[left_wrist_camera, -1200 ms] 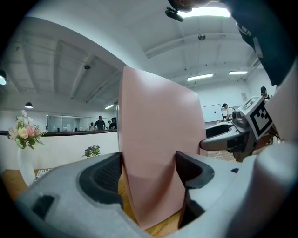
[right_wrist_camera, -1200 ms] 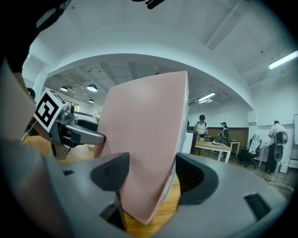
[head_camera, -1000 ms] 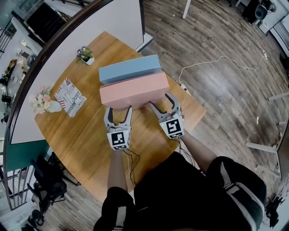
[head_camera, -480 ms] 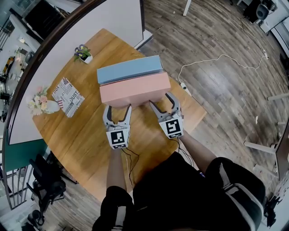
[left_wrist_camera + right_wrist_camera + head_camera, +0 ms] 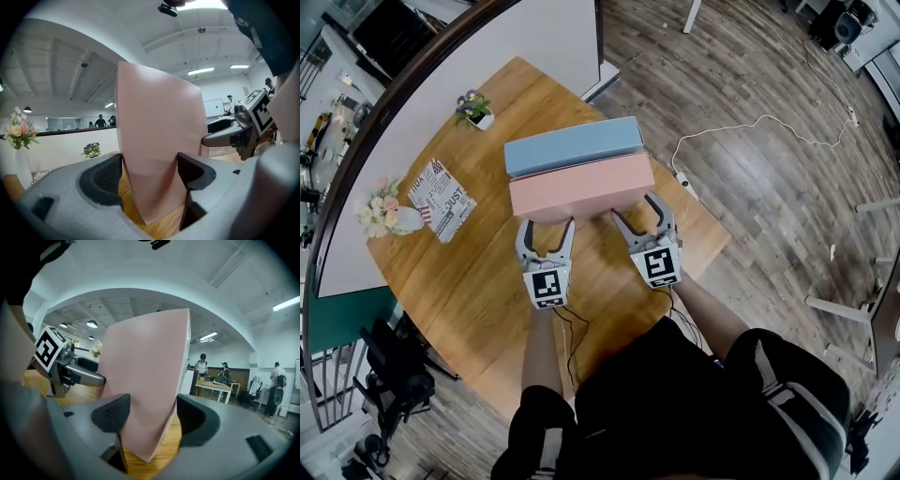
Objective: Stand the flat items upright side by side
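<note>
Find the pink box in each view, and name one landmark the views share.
Head view: pink box centre, nearer than the blue box.
Left gripper view: pink box centre, between the jaws.
Right gripper view: pink box centre, between the jaws.
Landmark: table under it.

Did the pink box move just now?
No. The pink box still stands flush against the blue box, no nearer the table's front edge than a second ago. The tiny shift in the picture is the head camera's.
</note>
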Demonstrator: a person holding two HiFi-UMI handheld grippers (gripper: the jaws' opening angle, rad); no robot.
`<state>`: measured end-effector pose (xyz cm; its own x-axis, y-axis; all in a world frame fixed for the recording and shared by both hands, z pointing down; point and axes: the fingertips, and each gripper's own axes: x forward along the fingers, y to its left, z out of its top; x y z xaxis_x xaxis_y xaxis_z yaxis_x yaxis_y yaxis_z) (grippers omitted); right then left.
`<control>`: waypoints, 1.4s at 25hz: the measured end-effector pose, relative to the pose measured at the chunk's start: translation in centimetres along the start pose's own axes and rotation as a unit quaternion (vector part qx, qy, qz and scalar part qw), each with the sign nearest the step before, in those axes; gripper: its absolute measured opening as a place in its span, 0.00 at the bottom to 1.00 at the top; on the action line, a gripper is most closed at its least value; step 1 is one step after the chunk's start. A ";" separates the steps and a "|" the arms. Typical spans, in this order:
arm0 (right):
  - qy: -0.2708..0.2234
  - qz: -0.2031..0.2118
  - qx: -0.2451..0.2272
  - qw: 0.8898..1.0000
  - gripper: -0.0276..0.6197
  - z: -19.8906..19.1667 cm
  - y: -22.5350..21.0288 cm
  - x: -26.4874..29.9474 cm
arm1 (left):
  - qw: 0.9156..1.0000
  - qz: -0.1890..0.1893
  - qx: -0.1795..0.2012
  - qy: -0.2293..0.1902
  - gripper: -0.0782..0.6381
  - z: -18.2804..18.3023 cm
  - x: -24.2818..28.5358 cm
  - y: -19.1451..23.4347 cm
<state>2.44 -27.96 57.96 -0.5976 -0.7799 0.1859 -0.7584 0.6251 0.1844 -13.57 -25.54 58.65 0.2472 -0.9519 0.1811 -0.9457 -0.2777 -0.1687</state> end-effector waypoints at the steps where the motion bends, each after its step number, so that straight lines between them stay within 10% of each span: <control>1: -0.002 0.000 -0.001 1.000 0.53 0.0 0.0 0.1 | 1.000 0.001 -0.001 0.001 0.63 -0.1 0.0 0.0; 28: 0.054 0.051 0.076 0.994 0.51 -4.4 2.6 -3.8 | 0.989 0.053 -0.117 0.077 0.64 -4.9 -6.2 -1.1; 35: 0.094 0.116 0.059 0.987 0.20 -5.3 7.5 -5.2 | 0.964 0.117 -0.177 0.158 0.38 -8.5 -11.7 -2.9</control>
<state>1.22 -19.04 63.53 -0.7085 -0.5899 0.3874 -0.6387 0.7694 0.0035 -15.49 -12.44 65.27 -0.0052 -0.8805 0.4740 -0.9943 0.0550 0.0914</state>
